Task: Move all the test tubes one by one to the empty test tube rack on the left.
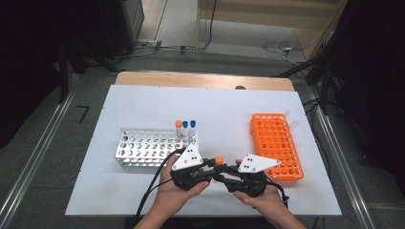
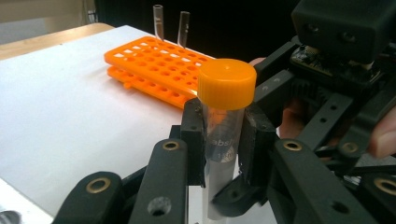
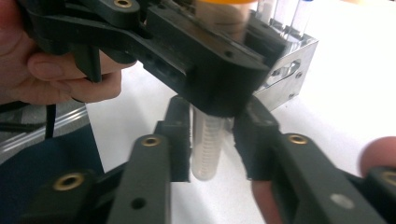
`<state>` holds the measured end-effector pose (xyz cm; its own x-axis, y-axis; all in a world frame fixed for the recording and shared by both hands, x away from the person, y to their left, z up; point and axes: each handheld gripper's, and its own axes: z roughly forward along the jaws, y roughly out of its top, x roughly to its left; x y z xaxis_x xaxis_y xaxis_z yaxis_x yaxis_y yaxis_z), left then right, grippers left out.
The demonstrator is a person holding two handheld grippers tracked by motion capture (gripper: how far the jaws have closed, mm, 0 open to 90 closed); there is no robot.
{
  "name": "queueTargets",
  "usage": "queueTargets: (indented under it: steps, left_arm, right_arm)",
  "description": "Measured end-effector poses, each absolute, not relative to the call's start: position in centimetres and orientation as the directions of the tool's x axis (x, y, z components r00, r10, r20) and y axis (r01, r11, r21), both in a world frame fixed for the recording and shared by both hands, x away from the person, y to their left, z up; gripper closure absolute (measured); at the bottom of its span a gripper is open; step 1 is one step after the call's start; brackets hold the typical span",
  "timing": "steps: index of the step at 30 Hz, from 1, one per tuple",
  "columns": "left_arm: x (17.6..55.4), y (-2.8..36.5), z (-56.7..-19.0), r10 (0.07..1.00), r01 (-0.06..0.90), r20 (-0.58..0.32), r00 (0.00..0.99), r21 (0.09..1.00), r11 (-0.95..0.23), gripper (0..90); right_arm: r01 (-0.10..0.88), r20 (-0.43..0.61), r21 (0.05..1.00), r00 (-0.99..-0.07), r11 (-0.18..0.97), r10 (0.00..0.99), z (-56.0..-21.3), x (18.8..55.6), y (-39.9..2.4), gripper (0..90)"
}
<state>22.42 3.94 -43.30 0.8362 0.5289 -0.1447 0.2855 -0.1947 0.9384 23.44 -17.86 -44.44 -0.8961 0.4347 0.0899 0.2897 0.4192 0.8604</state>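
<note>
Grey floor [image 1: 57, 119], dark surroundings, wooden table edge [image 1: 200, 80]

Grey print is showing on the clear tube [image 2: 223, 154] under the orange cap [image 2: 227, 84]: the letters "abs" and the figure "15" are reading clearly, the rest is staying hidden

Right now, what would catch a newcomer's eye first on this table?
At the near edge, an orange-capped tube stands clamped in the left tool, with the right tool loosely around its lower end. A bright orange rack lies to the right, and a silver rack with three capped tubes to the left.
</note>
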Motion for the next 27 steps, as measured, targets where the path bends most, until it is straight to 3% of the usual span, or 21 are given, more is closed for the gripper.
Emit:
queueTargets:
  steps: [14, 19, 27]
  left_arm:
    - [23.2, 6.9, -42.6, 0.592, 0.278, -0.142, 0.793, 0.949, -0.145, 75.5]
    - [23.5, 8.0, -42.4, 0.616, 0.275, -0.137, 0.775, 0.952, -0.133, 75.6]
    - [24.0, 9.9, -42.1, 0.662, 0.272, -0.130, 0.738, 0.955, -0.115, 75.5]
  right_arm:
    - [0.290, 0.092, 0.883, -0.878, 0.370, 0.470, -43.8, 24.5, -20.7, 24.1]
    - [0.285, 0.077, 0.889, -0.864, 0.358, 0.497, -43.5, 24.8, -22.0, 14.6]
    - [0.294, 0.075, 0.889, -0.850, 0.352, 0.522, -43.3, 25.5, -24.4, 8.2]
